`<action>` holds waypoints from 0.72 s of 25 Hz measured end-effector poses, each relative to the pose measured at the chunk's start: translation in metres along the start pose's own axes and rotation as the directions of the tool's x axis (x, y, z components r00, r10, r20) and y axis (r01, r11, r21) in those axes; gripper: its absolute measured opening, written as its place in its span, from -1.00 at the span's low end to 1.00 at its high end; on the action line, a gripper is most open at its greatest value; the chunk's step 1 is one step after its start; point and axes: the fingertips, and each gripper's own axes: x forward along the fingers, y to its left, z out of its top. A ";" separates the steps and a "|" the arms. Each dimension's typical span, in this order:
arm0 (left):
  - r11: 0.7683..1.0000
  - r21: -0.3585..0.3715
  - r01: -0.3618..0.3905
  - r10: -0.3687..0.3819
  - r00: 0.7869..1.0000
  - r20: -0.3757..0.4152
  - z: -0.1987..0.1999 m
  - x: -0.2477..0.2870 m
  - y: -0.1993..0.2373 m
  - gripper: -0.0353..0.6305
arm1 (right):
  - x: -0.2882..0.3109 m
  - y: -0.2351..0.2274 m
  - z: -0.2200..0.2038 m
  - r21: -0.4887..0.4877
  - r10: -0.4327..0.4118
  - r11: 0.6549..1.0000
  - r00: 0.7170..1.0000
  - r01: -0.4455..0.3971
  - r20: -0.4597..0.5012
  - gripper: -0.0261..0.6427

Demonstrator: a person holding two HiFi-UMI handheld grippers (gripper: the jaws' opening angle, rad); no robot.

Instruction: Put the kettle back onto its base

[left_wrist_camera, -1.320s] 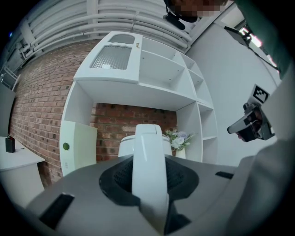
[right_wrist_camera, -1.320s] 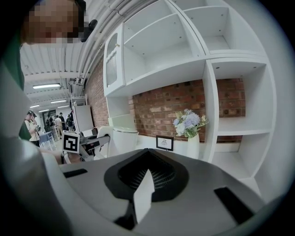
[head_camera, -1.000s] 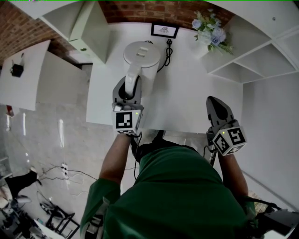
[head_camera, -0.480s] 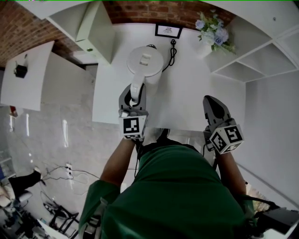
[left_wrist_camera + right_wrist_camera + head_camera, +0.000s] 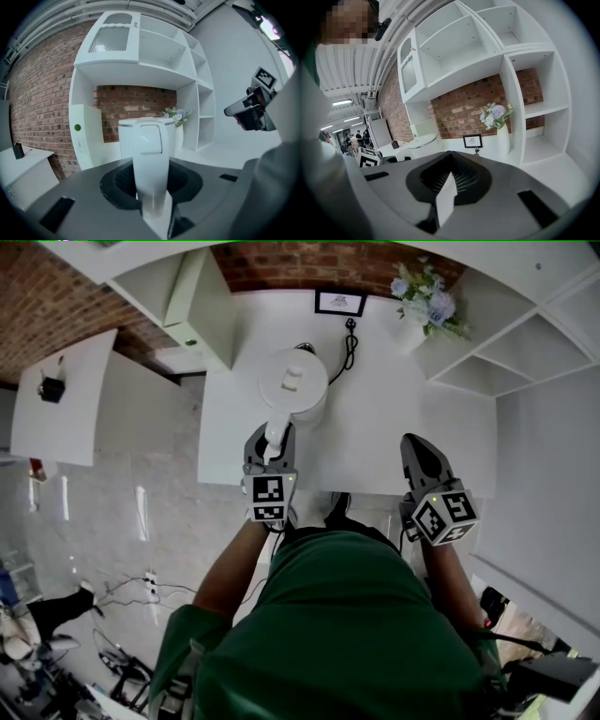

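Note:
The white kettle [image 5: 293, 382] stands upright at the back middle of the white table [image 5: 394, 427], its lid facing up. My left gripper [image 5: 270, 434] is shut on the kettle's handle [image 5: 274, 427]; in the left gripper view the handle [image 5: 151, 168] runs up between the jaws, with the kettle body [image 5: 129, 138] behind it. Whatever is under the kettle is hidden; a black cord [image 5: 348, 341] leads in behind it. My right gripper [image 5: 418, 441] hovers over the table's front right, shut and holding nothing, well apart from the kettle [image 5: 423, 142].
A vase of flowers [image 5: 424, 304] and a small picture frame [image 5: 339, 303] stand at the back of the table. White shelving [image 5: 525, 352] rises on the right and a white cabinet [image 5: 192, 306] on the left. The table's front edge [image 5: 323, 491] is close to my body.
My left gripper and the kettle have come down and slightly right in the picture, nearer the table. The right gripper has drifted a little left.

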 end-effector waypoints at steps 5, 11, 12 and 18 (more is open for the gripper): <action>0.999 0.047 0.028 -0.023 0.996 -0.090 -0.008 -0.004 0.003 -0.50 | -0.012 0.009 -0.006 0.029 -0.041 0.999 0.999 0.040 0.021 -0.89; 0.998 0.052 0.043 -0.033 0.981 -0.190 -0.022 -0.014 0.009 -0.16 | -0.026 0.029 -0.004 0.036 -0.076 0.997 0.995 0.074 0.057 -0.89; 0.998 0.041 0.050 -0.041 0.980 -0.193 -0.024 -0.018 0.010 -0.13 | -0.028 0.032 -0.003 0.033 -0.079 0.997 0.995 0.077 0.064 -0.89; 0.984 -0.070 0.165 -0.172 0.981 -0.093 -0.012 -0.057 0.019 -0.09 | -0.032 0.050 0.007 -0.014 -0.088 0.996 0.992 0.090 0.096 -0.89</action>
